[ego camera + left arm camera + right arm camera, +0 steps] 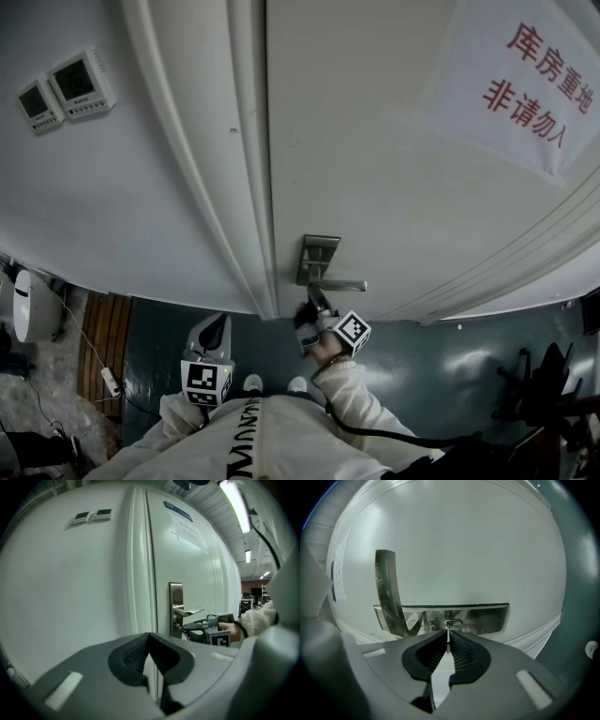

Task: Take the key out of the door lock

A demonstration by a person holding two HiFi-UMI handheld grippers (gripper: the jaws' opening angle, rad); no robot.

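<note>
head view, right tongs [316, 302] hide key [448, 637]

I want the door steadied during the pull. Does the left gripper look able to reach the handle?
Probably yes. The left gripper is empty, and the handle sits bare above the right gripper, which clamps the key below it.

the key [448, 639] is a thin silver strip seen edge-on, upright at lower centre of the frame, its far end in the oval keyhole [452, 624] of the lock [487, 618], a long brushed-metal plate across the white door [454, 550].
</note>
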